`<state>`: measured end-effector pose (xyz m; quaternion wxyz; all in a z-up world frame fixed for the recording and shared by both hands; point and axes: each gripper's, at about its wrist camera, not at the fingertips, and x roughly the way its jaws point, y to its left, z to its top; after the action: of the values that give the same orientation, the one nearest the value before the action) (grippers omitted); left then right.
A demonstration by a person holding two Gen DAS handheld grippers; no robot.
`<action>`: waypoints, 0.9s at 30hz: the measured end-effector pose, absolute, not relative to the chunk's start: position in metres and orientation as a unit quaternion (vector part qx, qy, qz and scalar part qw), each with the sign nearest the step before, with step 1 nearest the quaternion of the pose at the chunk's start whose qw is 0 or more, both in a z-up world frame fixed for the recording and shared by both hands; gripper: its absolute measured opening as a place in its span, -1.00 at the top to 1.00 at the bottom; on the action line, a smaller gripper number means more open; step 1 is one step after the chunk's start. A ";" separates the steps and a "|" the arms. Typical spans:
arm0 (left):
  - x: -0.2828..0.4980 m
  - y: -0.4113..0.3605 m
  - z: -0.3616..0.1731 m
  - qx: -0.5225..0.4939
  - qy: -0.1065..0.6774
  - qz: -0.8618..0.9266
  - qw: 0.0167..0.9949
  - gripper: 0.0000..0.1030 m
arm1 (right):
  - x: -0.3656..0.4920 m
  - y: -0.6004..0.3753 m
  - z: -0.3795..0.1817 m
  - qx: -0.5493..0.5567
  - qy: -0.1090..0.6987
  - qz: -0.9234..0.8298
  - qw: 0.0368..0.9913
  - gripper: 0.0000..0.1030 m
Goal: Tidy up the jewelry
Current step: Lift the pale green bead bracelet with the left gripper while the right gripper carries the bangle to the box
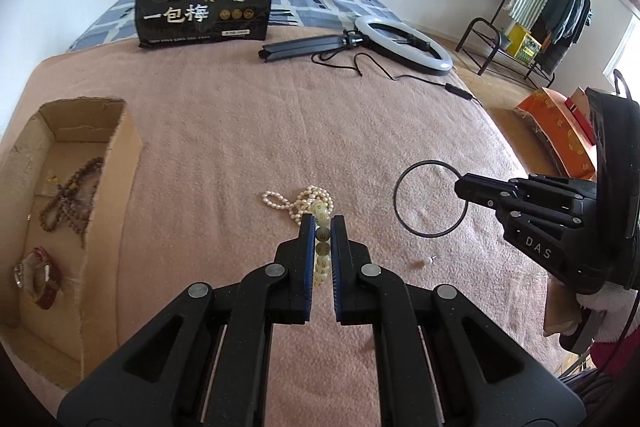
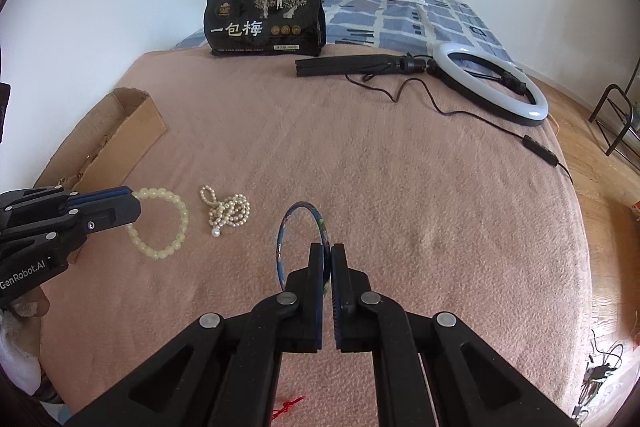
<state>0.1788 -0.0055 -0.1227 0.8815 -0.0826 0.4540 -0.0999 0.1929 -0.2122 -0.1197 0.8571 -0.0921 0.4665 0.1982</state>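
The pale bead bracelet hangs clamped in the left gripper, the thin bangle pinched in the right gripper. Carry both level to the cardboard box, clear its wall, and let go low inside, leaving the pearl necklace undisturbed.

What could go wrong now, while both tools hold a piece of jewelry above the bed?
1. The left tool pinches only a few beads of the pale bead bracelet; the hanging loop may snag the pearl necklace lying beside it.
2. The right tool grips the thin bangle at one rim point, so it could swivel or slip.
3. The cardboard box already holds a brown bead string and a watch; dropped pieces may tangle.
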 end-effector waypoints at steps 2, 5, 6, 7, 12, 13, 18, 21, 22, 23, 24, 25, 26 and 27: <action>0.176 -0.001 -0.119 -0.086 0.452 -0.097 0.883 0.90 | 0.190 -0.211 -0.116 -0.093 0.463 0.197 0.859 0.99; 0.171 0.006 -0.113 -0.088 0.446 -0.093 0.886 0.90 | 0.186 -0.210 -0.110 -0.093 0.457 0.197 0.862 0.99; 0.170 0.007 -0.111 -0.088 0.445 -0.092 0.887 0.90 | 0.184 -0.209 -0.108 -0.092 0.455 0.197 0.863 0.99; 0.168 0.010 -0.109 -0.090 0.443 -0.090 0.888 0.90 | 0.183 -0.209 -0.105 -0.091 0.453 0.198 0.864 0.99; 0.159 0.020 -0.099 -0.091 0.434 -0.085 0.892 0.90 | 0.175 -0.204 -0.093 -0.090 0.441 0.200 0.870 0.99; 0.158 0.022 -0.097 -0.093 0.433 -0.084 0.893 0.90 | 0.174 -0.204 -0.091 -0.090 0.439 0.201 0.871 0.99; 0.150 0.035 -0.087 -0.098 0.424 -0.077 0.897 0.90 | 0.166 -0.190 -0.081 -0.094 0.428 0.211 0.874 0.99; 0.145 0.046 -0.082 -0.103 0.420 -0.069 0.899 0.90 | 0.161 -0.179 -0.076 -0.099 0.421 0.218 0.875 0.99; 0.144 0.050 -0.080 -0.105 0.418 -0.066 0.900 0.90 | 0.159 -0.175 -0.074 -0.101 0.418 0.221 0.875 0.99; 0.142 0.054 -0.078 -0.107 0.416 -0.064 0.901 0.90 | 0.157 -0.170 -0.072 -0.102 0.415 0.226 0.876 0.99; 0.141 0.059 -0.076 -0.108 0.415 -0.060 0.902 0.90 | 0.155 -0.167 -0.070 -0.103 0.412 0.229 0.876 0.99; 0.140 0.063 -0.075 -0.109 0.413 -0.057 0.902 0.90 | 0.153 -0.162 -0.068 -0.104 0.410 0.233 0.876 0.99; 0.138 0.068 -0.074 -0.111 0.412 -0.052 0.903 0.90 | 0.151 -0.157 -0.066 -0.105 0.407 0.237 0.876 0.99; 0.135 0.072 -0.073 -0.112 0.410 -0.049 0.904 0.90 | 0.149 -0.151 -0.064 -0.106 0.405 0.242 0.875 0.99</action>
<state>0.1354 0.0723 -0.0727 0.9037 -0.1124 0.4103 -0.0488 0.1488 -0.1515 -0.0643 0.8752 -0.1061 0.4050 0.2423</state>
